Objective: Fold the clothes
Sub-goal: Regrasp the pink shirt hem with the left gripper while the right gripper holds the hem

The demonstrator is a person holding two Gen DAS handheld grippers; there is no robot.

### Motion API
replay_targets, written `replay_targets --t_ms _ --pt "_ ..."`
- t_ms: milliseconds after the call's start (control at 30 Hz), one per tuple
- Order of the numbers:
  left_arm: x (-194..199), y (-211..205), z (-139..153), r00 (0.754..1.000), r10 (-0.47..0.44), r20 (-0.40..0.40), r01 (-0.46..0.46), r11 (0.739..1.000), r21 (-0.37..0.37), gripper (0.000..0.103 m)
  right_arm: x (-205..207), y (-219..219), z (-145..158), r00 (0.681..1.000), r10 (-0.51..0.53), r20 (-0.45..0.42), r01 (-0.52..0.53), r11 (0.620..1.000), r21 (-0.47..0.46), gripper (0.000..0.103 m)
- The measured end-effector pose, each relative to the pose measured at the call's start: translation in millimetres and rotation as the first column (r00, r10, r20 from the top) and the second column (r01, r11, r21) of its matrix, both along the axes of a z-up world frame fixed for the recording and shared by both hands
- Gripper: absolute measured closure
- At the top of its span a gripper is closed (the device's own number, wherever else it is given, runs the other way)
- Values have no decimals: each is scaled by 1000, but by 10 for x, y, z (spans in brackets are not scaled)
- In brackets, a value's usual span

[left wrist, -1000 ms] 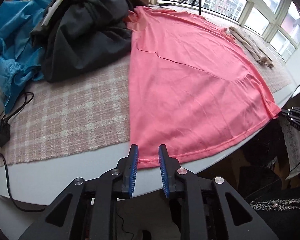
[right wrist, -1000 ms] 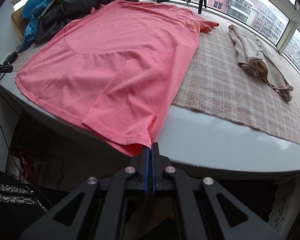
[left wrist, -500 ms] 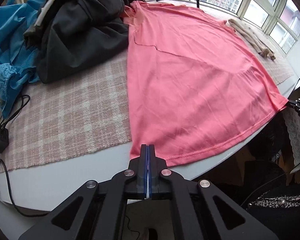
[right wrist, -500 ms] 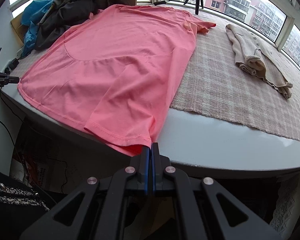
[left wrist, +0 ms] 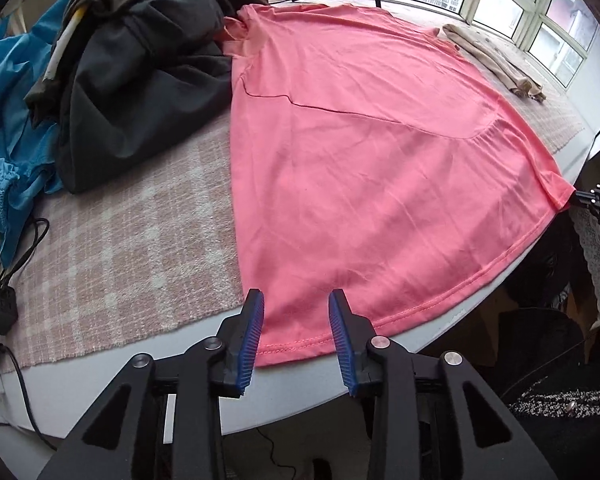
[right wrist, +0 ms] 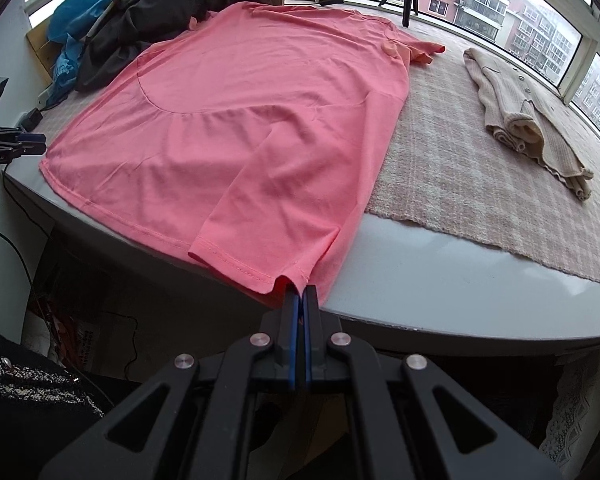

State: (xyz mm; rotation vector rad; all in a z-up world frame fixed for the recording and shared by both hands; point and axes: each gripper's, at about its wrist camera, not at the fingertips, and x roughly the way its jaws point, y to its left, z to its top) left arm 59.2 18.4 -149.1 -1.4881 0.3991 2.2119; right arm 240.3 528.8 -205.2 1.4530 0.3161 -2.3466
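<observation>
Our left tongs (left wrist: 296,336) are spread wide over the hem of the big salmon-pink cotton t-shirt (left wrist: 380,160); our right tongs (right wrist: 300,300) are pinching its folded-over corner; the shirt's lying flat across the checked-cloth tabletop (left wrist: 112,264), hem at the near edge.

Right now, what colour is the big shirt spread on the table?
Coral pink, plain, no print. The pink shirt shows best in the right wrist view.

shirt (left wrist: 380,168) spread on mat (left wrist: 120,240), clothes pile (left wrist: 132,80) left, cardigan (right wrist: 532,120) right
</observation>
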Motion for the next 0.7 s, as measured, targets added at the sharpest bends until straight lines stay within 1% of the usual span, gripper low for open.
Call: replay_targets --t_ms 33,67,100,133,200,300,467,600,633,667,700 --pt "-13 26 -41 1000 -7 6 8 1000 -13 72 -7 -1 -4 1000 -1 1 1 1000 1 101" --pt "-34 33 -91 1000 -7 16 7 1000 -19 80 -12 -3 -7 1000 -3 1 3 1000 4 101" --pt "-49 25 -112 1000 -4 20 4 1000 -13 98 -16 -6 -9 1000 -5 2 5 1000 6 101" --pt "-58 11 -114 1000 -1 20 1 1000 -3 103 -19 -3 -12 1000 -7 3 7 1000 6 101" --pt "-78 -17 -117 1000 5 19 -5 1000 18 103 -27 3 -18 1000 -10 4 10 1000 7 101" --pt "-90 -92 -94 999 26 23 -27 999 21 103 -26 25 9 1000 -24 -11 24 999 23 101" --pt "-105 -226 -48 997 65 31 -66 998 19 103 10 162 192 995 -79 -57 78 996 -31 102" --pt "-118 -333 -11 995 97 38 -97 995 17 103 4 127 56 998 -66 -16 66 998 -25 102" --pt "-121 -360 -2 994 105 39 -105 994 16 101 10 111 28 998 -60 -9 60 998 -22 102" --pt "-124 -387 7 993 112 41 -113 993 16 97 42 77 40 999 -46 -14 46 999 -13 102" --pt "-127 -414 16 992 120 42 -121 993 15 79 73 48 52 999 -33 -17 33 999 -7 102"
